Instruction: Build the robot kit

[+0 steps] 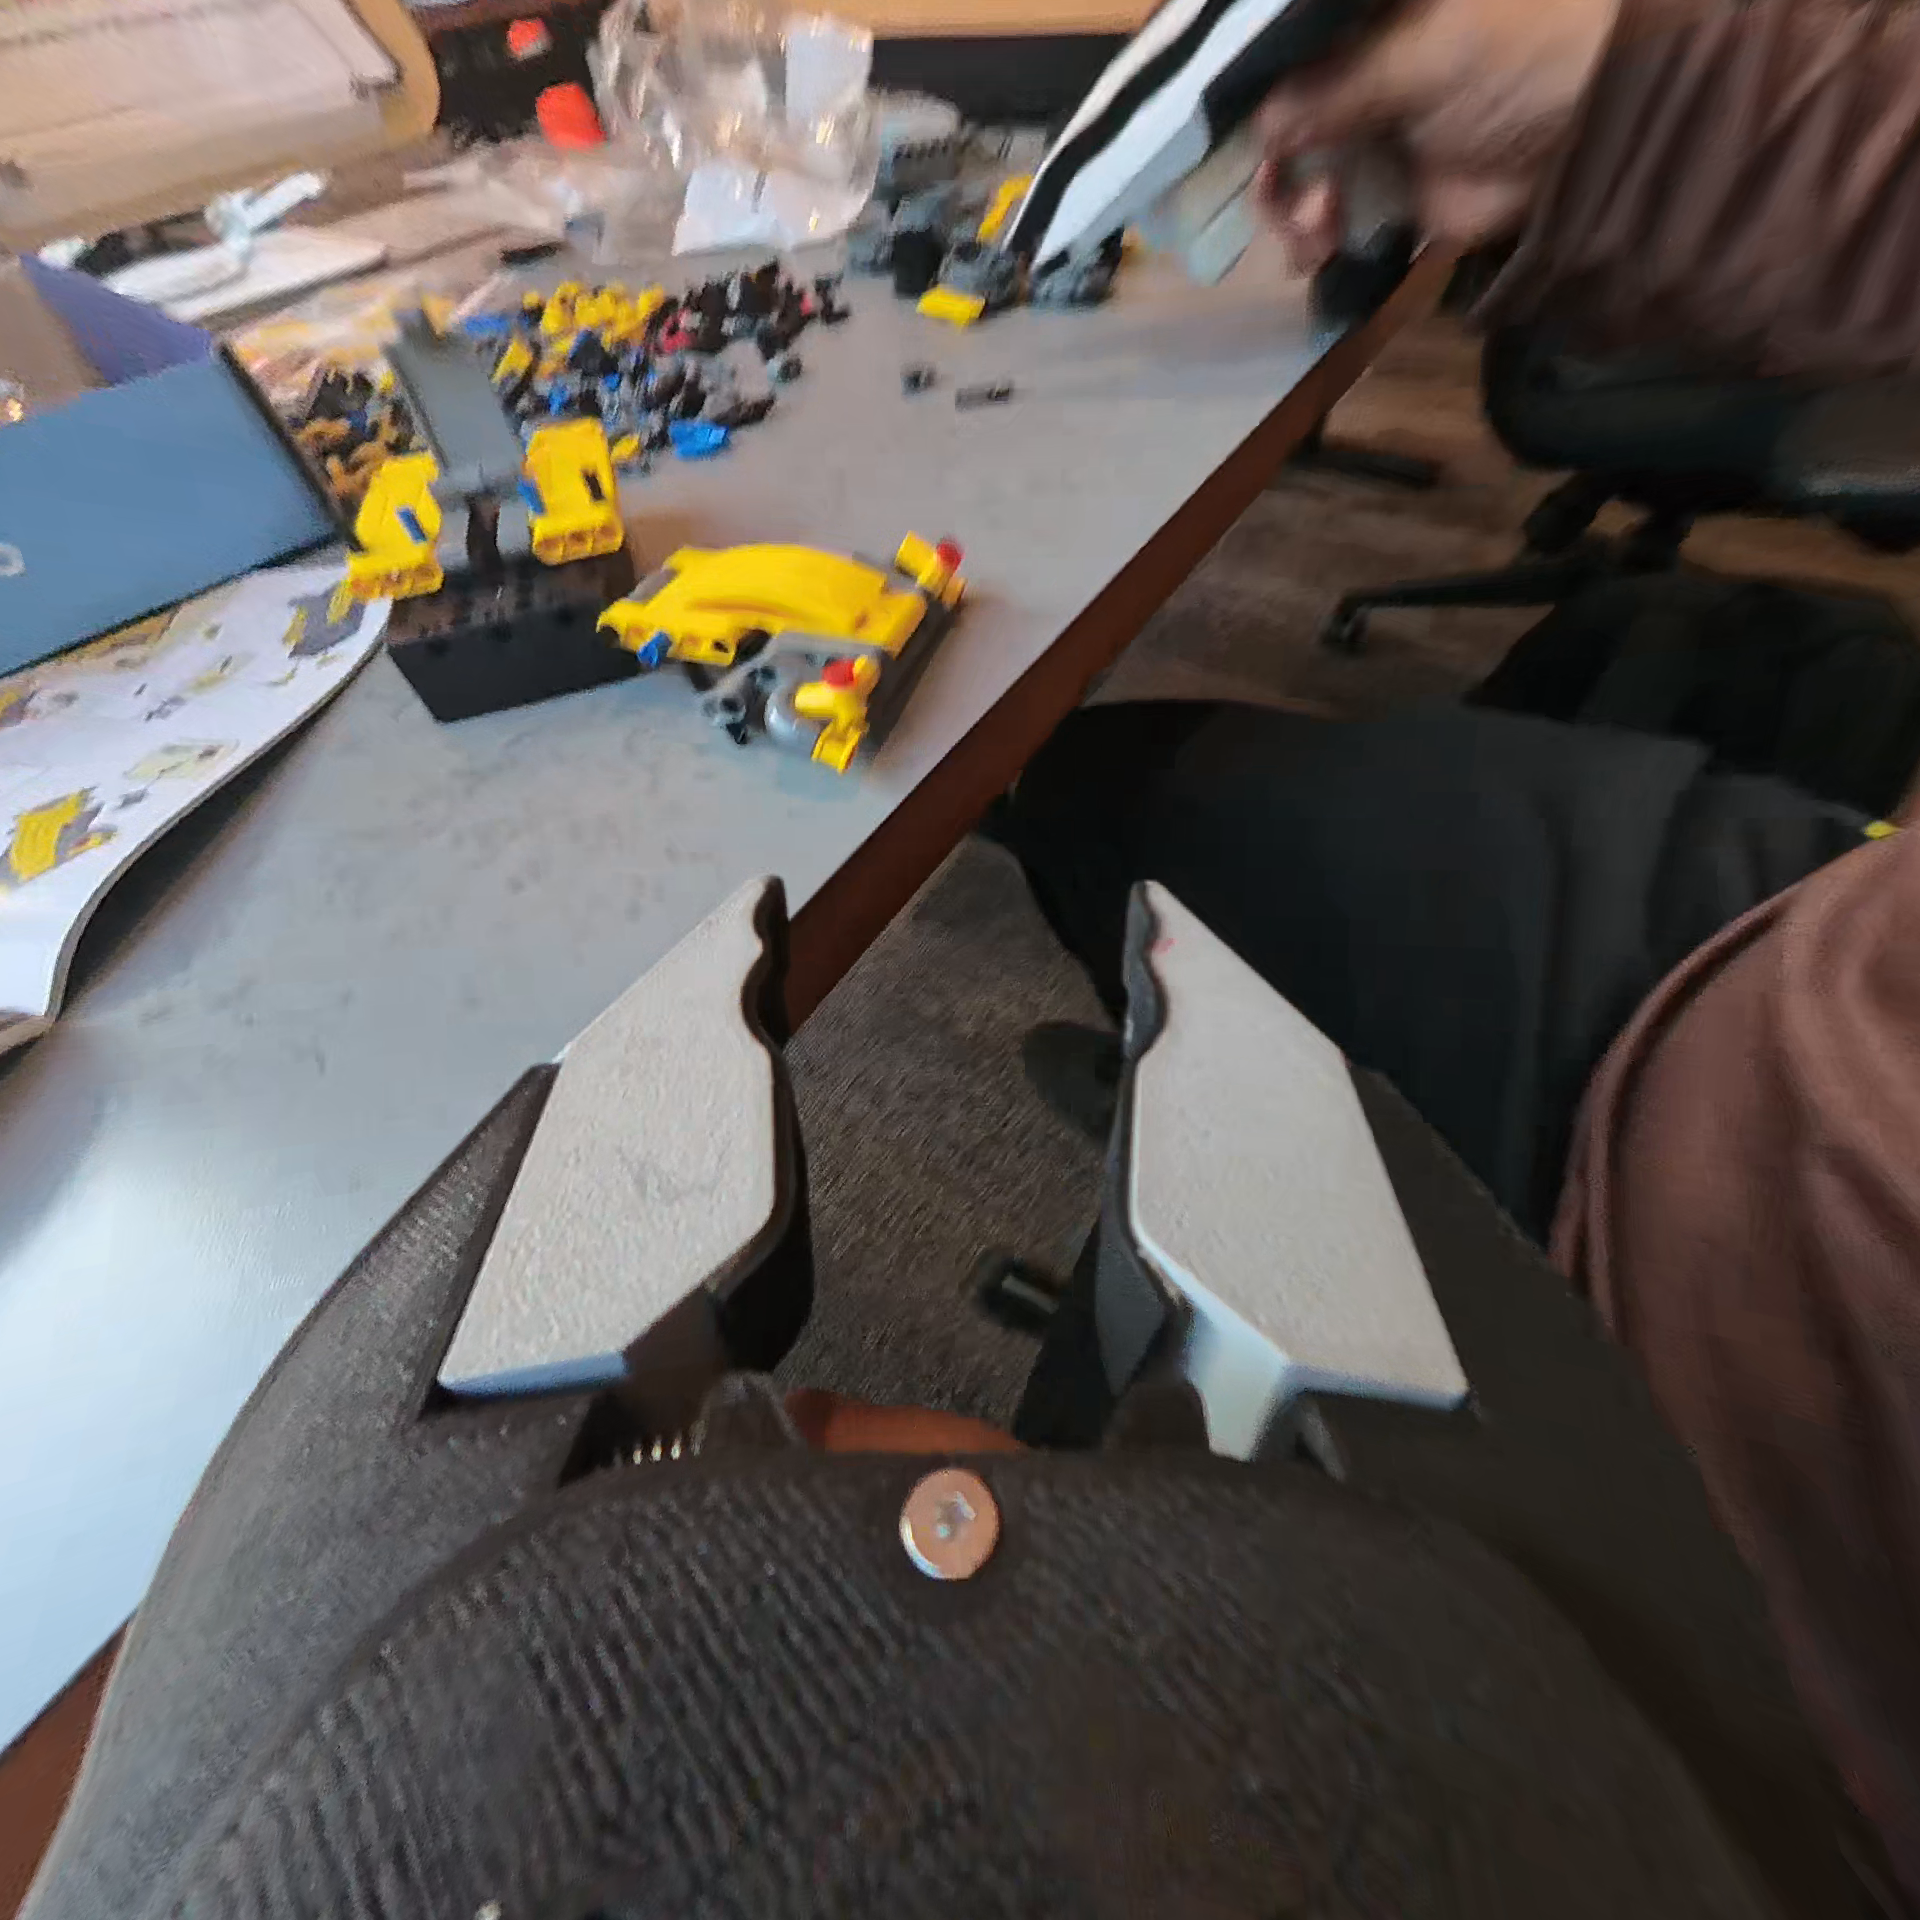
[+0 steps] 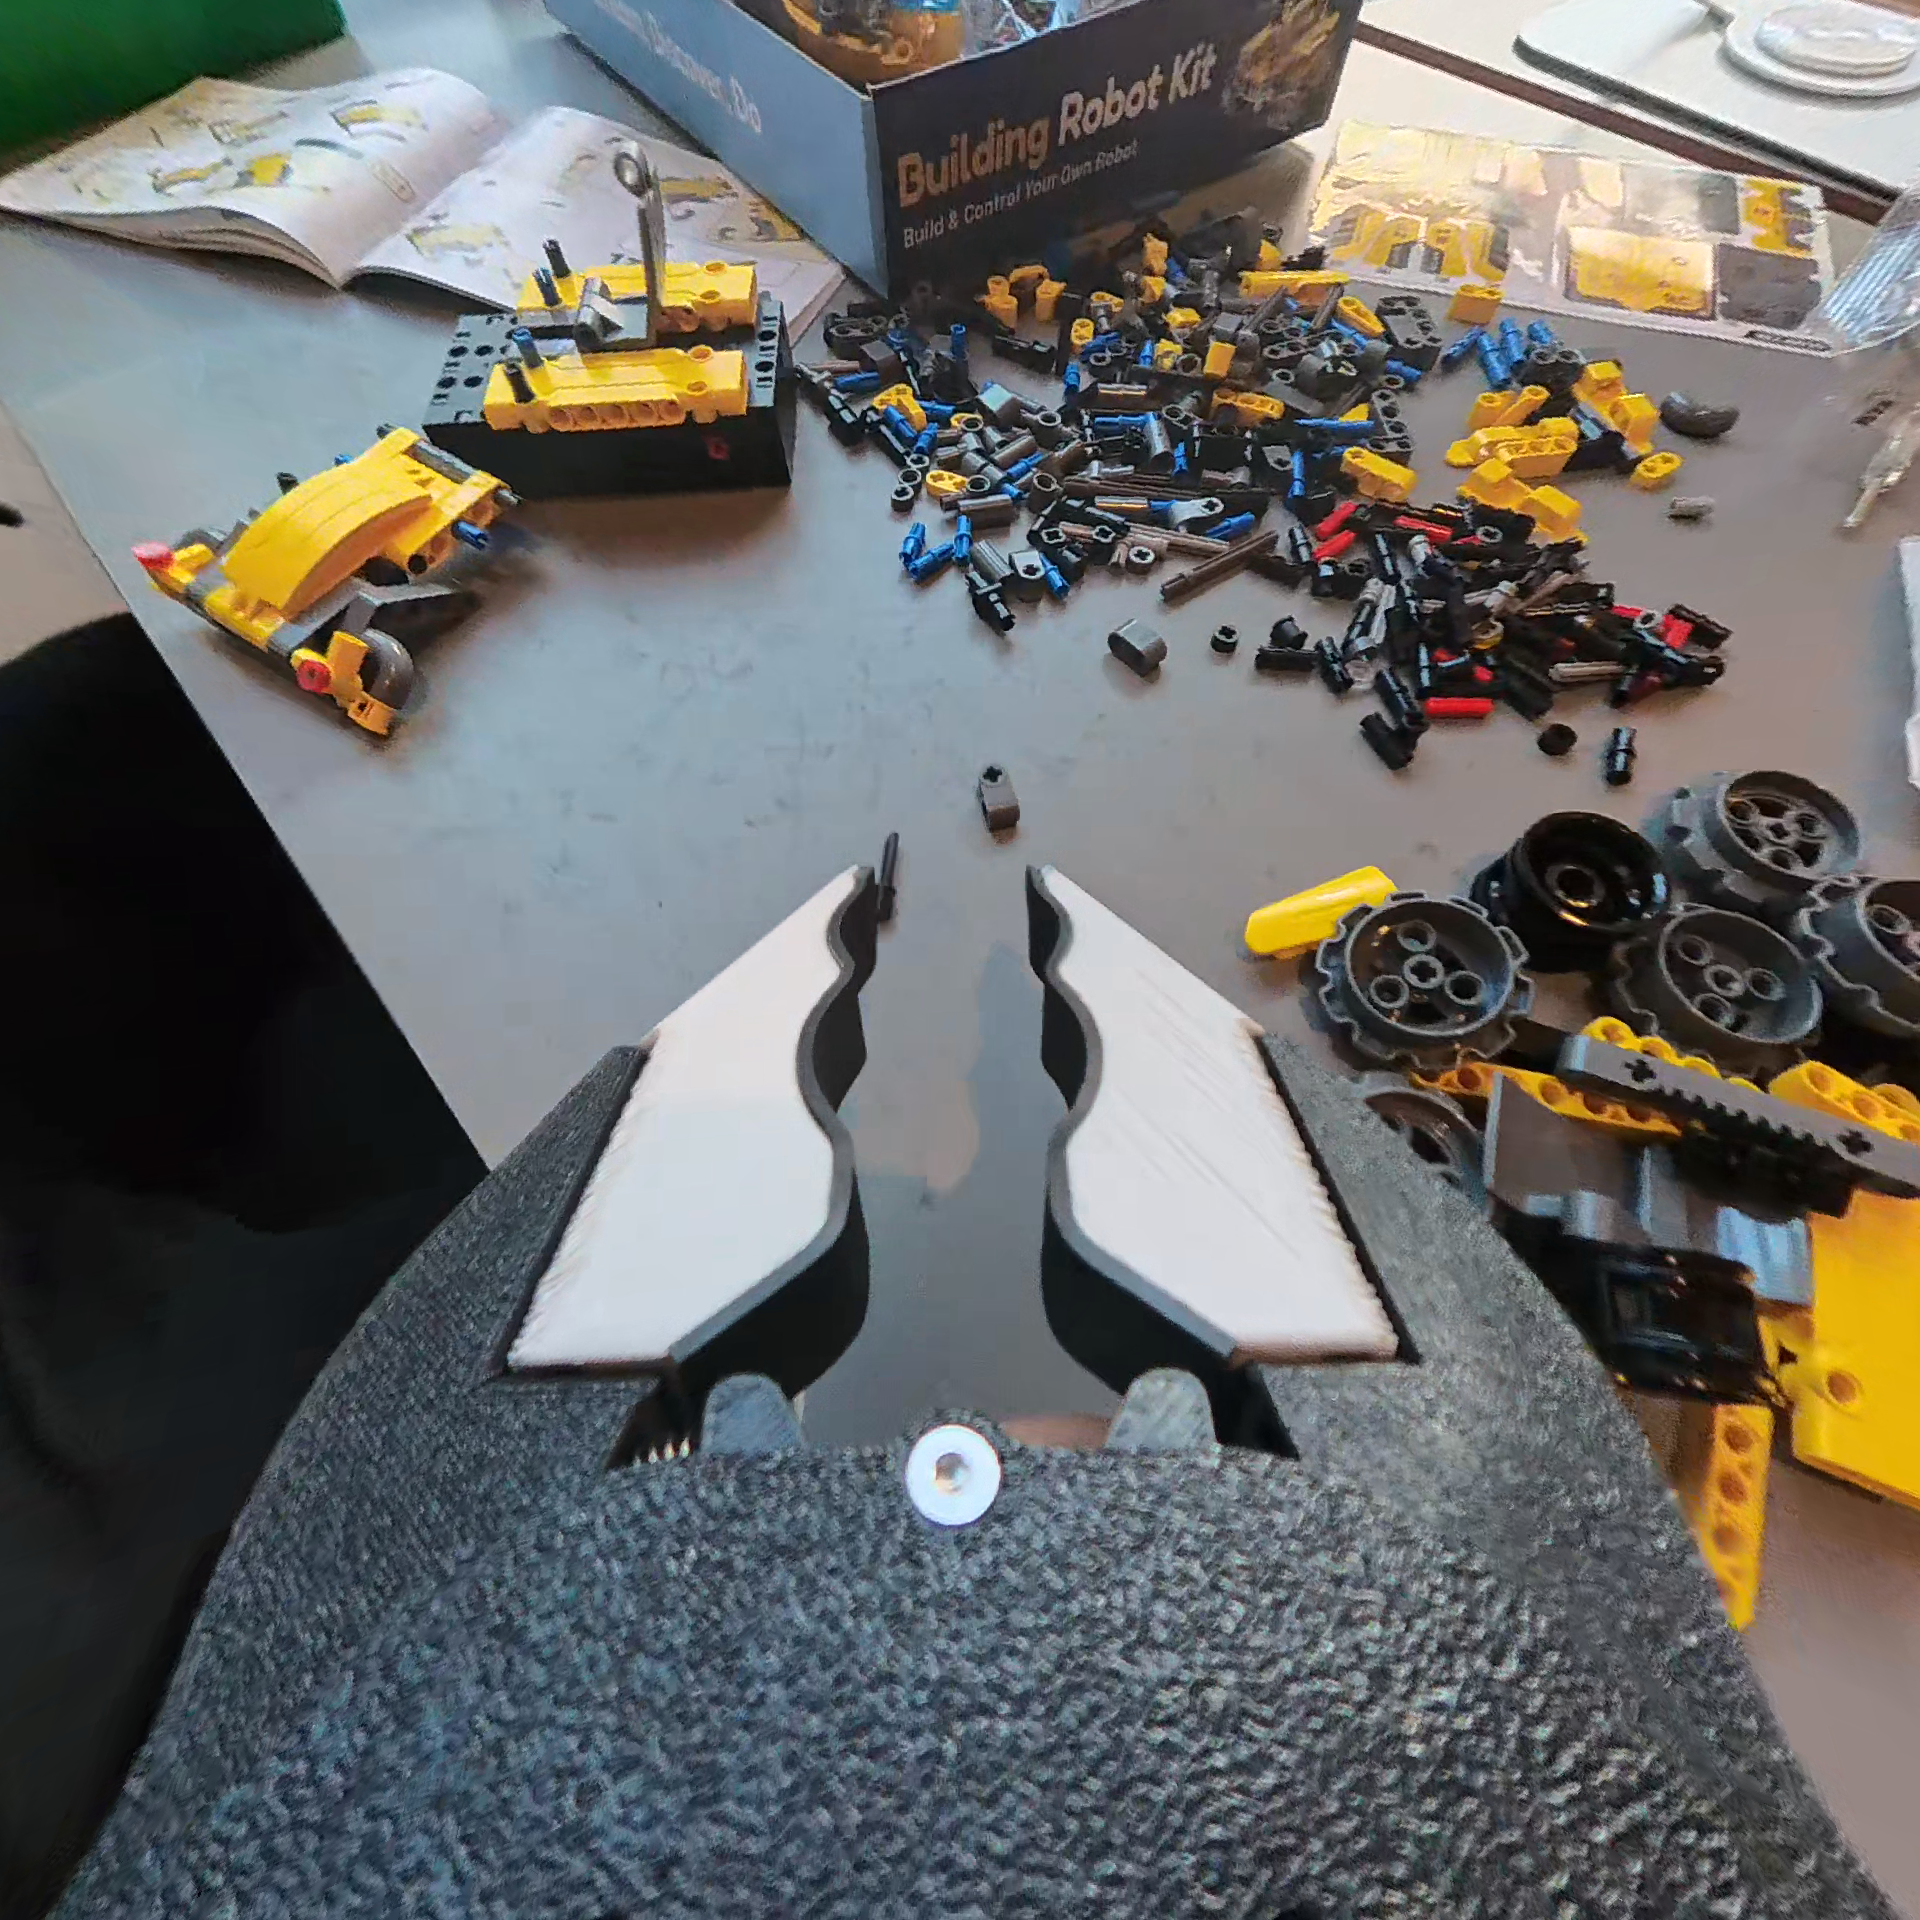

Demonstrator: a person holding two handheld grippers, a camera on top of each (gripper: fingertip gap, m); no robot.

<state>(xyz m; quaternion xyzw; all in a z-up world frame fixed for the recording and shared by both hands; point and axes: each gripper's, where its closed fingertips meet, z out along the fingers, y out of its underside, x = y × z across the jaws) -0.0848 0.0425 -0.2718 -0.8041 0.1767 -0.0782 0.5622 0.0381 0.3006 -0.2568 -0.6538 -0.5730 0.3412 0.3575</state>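
Note:
My left gripper [image 1: 951, 914] is open and empty, held at the table's near edge, half over the carpet and a person's dark-trousered lap. My right gripper [image 2: 951, 883] is open and empty, low over the grey table [image 2: 644, 790]. A thin black pin [image 2: 888, 873] lies at its left fingertip and a small black connector [image 2: 995, 800] lies just ahead. A yellow curved sub-assembly [image 2: 322, 566] lies ahead to the left; it also shows in the left wrist view [image 1: 800, 634]. A black block with yellow beams [image 2: 623, 384] stands behind it. The right gripper shows far off in the left wrist view [image 1: 1122, 166], blurred.
A large pile of small black, blue, yellow and red parts [image 2: 1299, 457] covers the table ahead. Dark gear wheels [image 2: 1704, 935] and a yellow and grey assembly [image 2: 1714, 1226] lie right. A blue kit box [image 2: 1039, 114] and open booklet [image 2: 343, 177] lie behind. An office chair [image 1: 1683, 447] stands beside the table. The grippers' ends are close to 30 cm from one another. From the right gripper's tips to the small black connector [image 2: 995, 800] is close to 5 cm.

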